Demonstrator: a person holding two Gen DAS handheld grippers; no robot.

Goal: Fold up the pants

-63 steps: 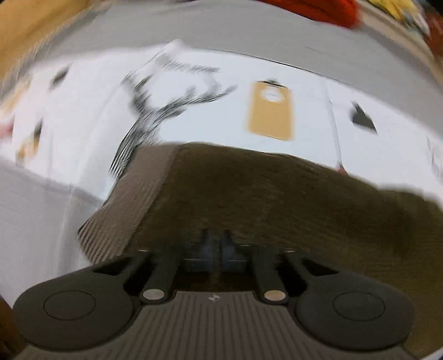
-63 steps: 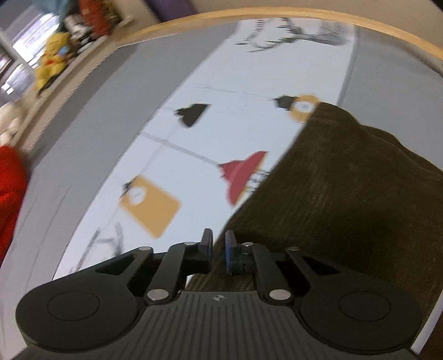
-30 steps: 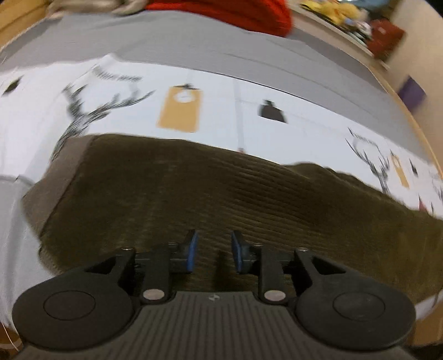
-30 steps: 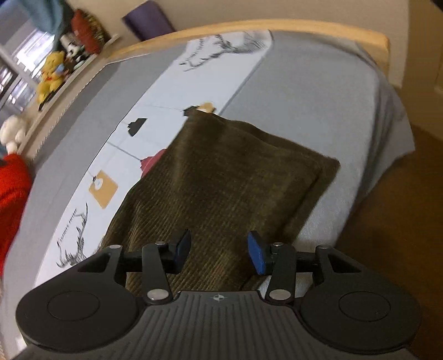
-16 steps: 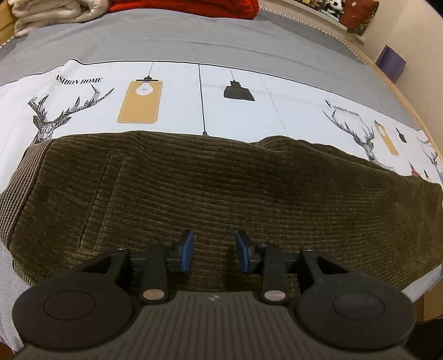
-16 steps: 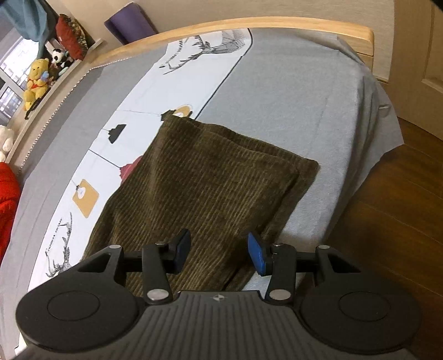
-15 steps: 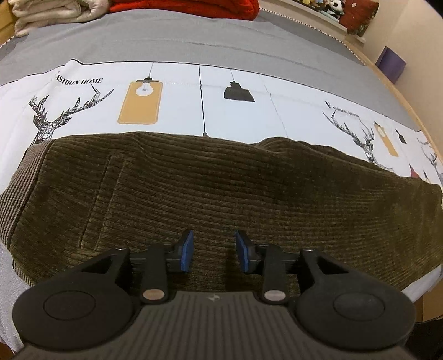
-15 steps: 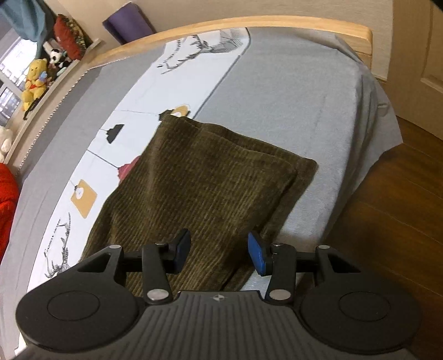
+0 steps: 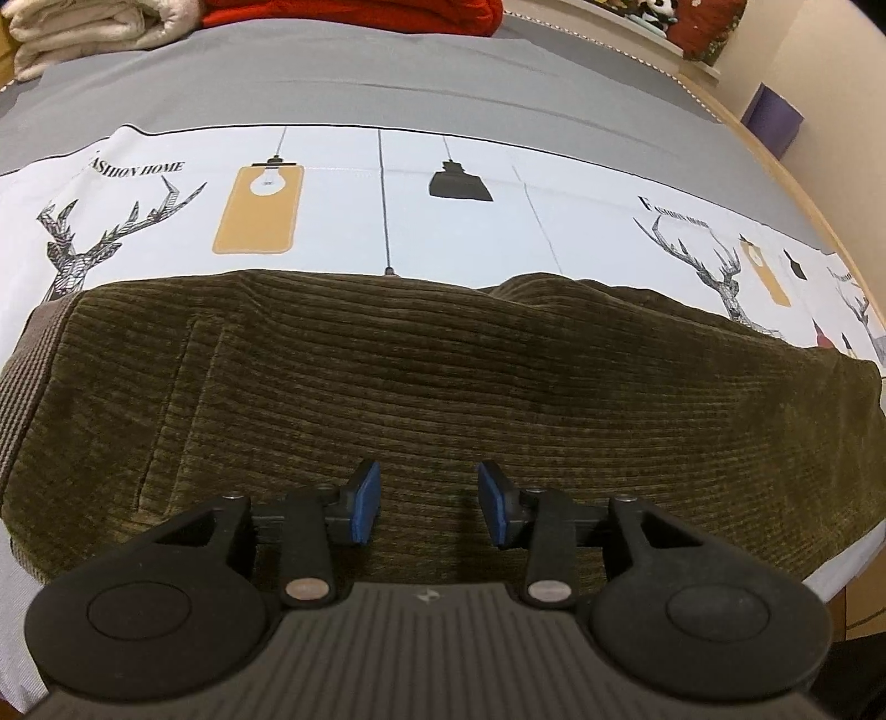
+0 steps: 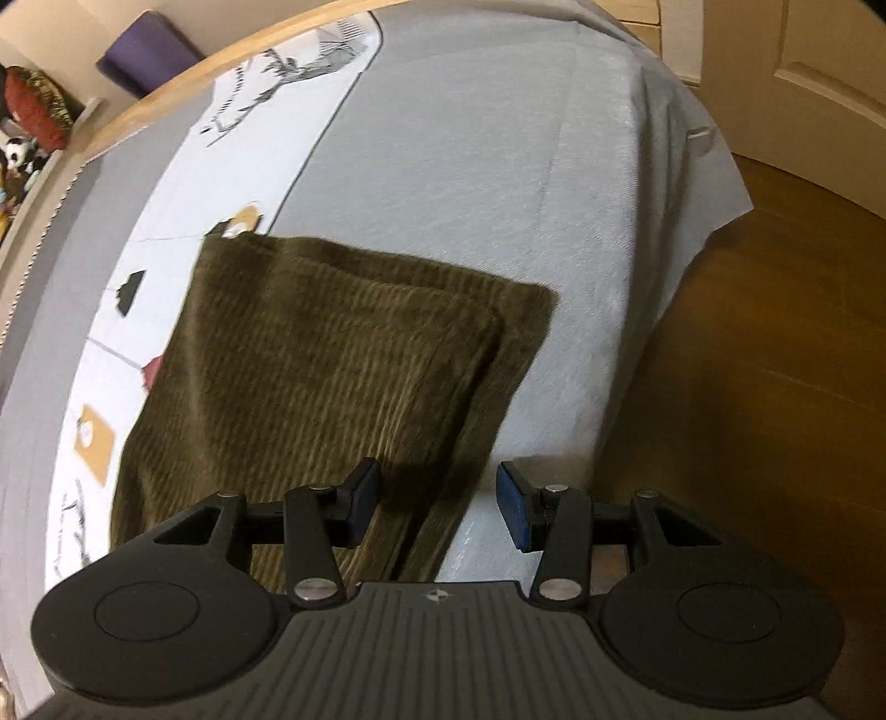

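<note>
Olive-brown corduroy pants lie flat on the bed, folded lengthwise, with the ribbed waistband at the left edge. My left gripper hovers over the cloth near its front edge; its jaws are opening and nothing is pinched between the blue pads. In the right wrist view the leg end of the pants shows two stacked layers. My right gripper stands open above the near long edge of the cloth, one pad over corduroy and the other over the grey sheet.
The bed has a grey cover with a white printed band of deer and lamps. Folded blankets sit at the far left. A wooden bed rail, the hanging sheet corner and wood floor lie to the right.
Both grippers let go of the pants, which now lie flat. The left jaws have widened. The right gripper has sunk closer to the leg end and rolled.
</note>
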